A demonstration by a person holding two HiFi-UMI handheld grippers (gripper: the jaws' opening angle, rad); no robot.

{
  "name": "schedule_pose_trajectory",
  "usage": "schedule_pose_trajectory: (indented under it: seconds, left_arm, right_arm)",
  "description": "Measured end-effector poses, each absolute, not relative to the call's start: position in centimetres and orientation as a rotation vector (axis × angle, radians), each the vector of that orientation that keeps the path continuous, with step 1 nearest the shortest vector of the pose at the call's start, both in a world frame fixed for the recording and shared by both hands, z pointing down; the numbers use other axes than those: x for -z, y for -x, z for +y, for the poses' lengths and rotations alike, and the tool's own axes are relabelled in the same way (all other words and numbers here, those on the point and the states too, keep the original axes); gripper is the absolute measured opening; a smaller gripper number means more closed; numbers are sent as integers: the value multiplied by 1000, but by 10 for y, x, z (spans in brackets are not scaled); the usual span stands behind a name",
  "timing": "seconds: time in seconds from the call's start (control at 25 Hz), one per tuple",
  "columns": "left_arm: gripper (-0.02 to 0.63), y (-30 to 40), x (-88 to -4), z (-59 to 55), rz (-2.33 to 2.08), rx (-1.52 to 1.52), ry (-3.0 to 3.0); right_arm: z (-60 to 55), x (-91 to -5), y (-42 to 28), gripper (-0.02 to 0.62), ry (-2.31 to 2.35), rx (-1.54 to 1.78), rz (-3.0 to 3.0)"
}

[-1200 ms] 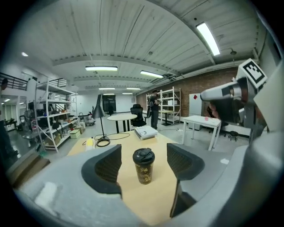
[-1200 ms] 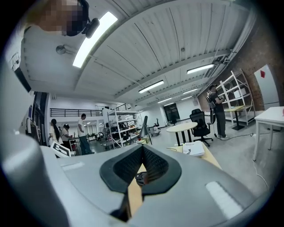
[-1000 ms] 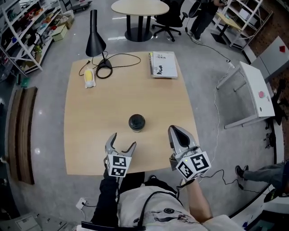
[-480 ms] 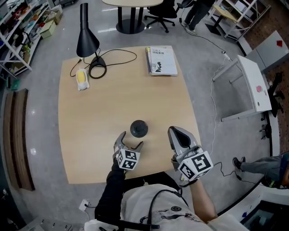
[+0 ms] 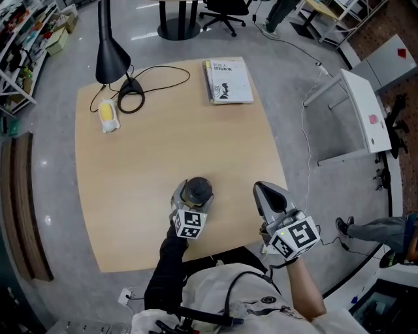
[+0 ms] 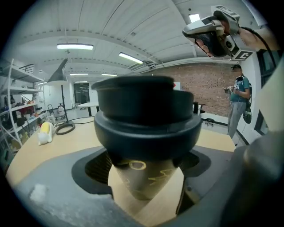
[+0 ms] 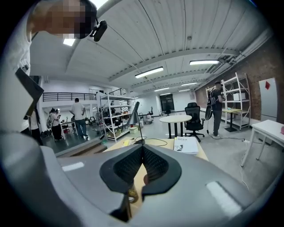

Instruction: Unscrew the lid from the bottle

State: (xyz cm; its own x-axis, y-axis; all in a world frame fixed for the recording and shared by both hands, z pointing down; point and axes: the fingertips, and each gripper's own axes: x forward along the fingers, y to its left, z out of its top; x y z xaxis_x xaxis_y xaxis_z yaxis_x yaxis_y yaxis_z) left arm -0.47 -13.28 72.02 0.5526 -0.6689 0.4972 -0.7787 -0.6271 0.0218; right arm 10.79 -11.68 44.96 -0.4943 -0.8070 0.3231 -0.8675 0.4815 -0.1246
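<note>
A black lamp stands at 11 o'clock on the table. At 6 o'clock stands the bottle, its black lid on. The left gripper has one jaw on each side of it. The jaws have just been opening and are wide apart, not squeezing. A book lies at 1 o'clock. At 3 o'clock from the bottle, the right gripper has its jaws together, holding nothing.

Grey floor spreading under wooden table; shelving racks standing left, round table and office chair sitting behind, white desk right; strip lights glowing, brick wall running behind.
</note>
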Motion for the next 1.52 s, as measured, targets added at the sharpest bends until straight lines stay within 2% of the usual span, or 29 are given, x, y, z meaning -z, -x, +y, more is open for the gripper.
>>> schedule_pose_trajectory:
  seconds: [0.4, 0.8, 1.12, 1.16, 1.2, 1.28, 1.44, 1.52]
  left_arm:
    - [450, -22, -702, -148, -1147, -499, -2739]
    - [442, -26, -699, -147, -1071, -459, -2762]
    - [442, -29, -660, -143, -1062, -379, -2744]
    - [442, -29, -647, -143, -1070, -365, -2747]
    - [442, -29, -633, -143, -1081, -348, -2755]
    - [442, -29, -605, -142, -1114, -325, -2781]
    - [442, -27, -558, -142, -1188, -321, -2814]
    - [442, -23, -541, -142, -1231, -321, -2797]
  right_arm:
    - [-119, -467, -117, 6, -1423, -418, -2433]
    - [-121, -482, -114, 6, -1388, -445, -2412]
    - [-127, -472, -81, 6, -1273, -418, -2525]
    - [-126, -467, -72, 24, -1224, -407, -2554]
    - [-124, -462, -63, 101, -1163, -383, -2577]
    - [-121, -451, -45, 148, -1044, -327, -2608]
    - [-115, -438, -19, 326, -835, -305, -2612]
    - [-112, -441, -8, 380, -730, -301, -2576]
